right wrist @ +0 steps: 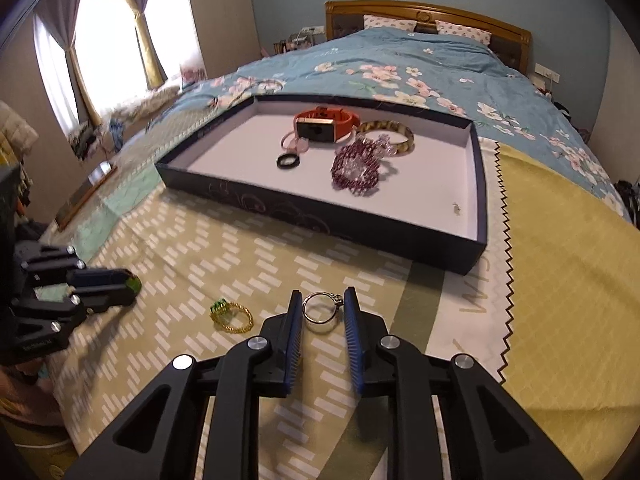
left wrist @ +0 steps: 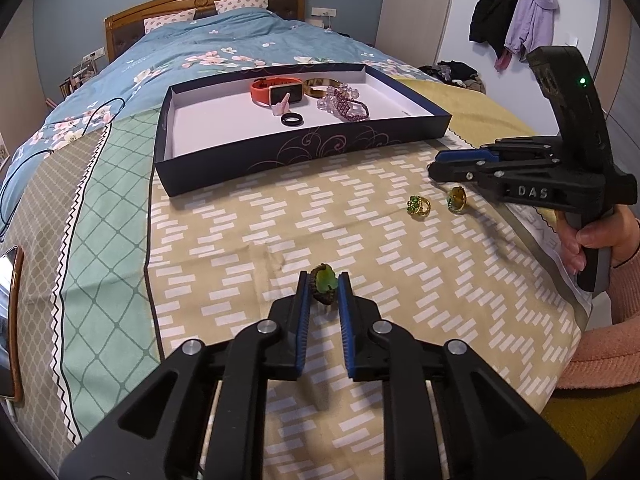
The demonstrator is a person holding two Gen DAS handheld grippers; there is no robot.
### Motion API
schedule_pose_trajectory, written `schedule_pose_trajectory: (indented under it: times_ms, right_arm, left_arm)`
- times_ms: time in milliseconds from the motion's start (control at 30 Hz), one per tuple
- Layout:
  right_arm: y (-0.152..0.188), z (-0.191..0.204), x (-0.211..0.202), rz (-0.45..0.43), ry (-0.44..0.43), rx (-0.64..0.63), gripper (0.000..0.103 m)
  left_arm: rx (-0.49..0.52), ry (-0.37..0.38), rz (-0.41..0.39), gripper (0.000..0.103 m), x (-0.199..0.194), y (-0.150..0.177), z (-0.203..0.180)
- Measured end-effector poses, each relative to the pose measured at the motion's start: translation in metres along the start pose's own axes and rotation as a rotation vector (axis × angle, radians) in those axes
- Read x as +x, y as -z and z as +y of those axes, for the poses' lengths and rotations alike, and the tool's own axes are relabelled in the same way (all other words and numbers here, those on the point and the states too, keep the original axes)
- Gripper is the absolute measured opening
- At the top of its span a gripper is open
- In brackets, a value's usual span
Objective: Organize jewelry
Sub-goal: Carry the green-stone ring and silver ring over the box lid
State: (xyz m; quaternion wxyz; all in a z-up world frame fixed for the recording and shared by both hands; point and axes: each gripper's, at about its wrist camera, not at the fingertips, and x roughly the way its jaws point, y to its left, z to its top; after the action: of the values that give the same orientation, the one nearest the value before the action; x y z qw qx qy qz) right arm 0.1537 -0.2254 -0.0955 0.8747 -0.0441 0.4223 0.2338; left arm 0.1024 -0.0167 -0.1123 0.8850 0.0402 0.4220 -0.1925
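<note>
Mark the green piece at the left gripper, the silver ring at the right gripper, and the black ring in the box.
green piece [left wrist: 325, 279], left wrist view, on its green top face.
silver ring [right wrist: 320, 307], right wrist view, on its band near the setting.
black ring [right wrist: 287, 161], right wrist view, on its near rim.

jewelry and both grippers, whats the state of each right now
left gripper: shut on green stone piece
right gripper: open around silver ring
green-stone gold ring: loose on bedspread
tray: open-topped, lying on the bed
orange watch: in tray
black ring: in tray
</note>
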Motion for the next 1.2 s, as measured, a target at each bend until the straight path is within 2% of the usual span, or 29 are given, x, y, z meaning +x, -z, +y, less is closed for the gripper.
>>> schedule_pose_trajectory:
  times_ms: [333,833,1200]
  right_arm:
    - [-0.004,-0.005,-0.013,-0.064,-0.032,0.045,0.018]
    - [-0.019,-0.009,-0.023,-0.131,-0.060,0.060,0.018]
    - [-0.033,-0.011,-0.021,-0.157,-0.059,0.055,0.018]
  left_arm:
    - [-0.013,0.004,-0.028,0.014,-0.004,-0.008,0.001]
    - [0.020,0.018,-0.134,0.014,-0.016,-0.048,-0.006]
    - [0.029,0.021,-0.160,0.014,-0.012,-0.069,-0.005]
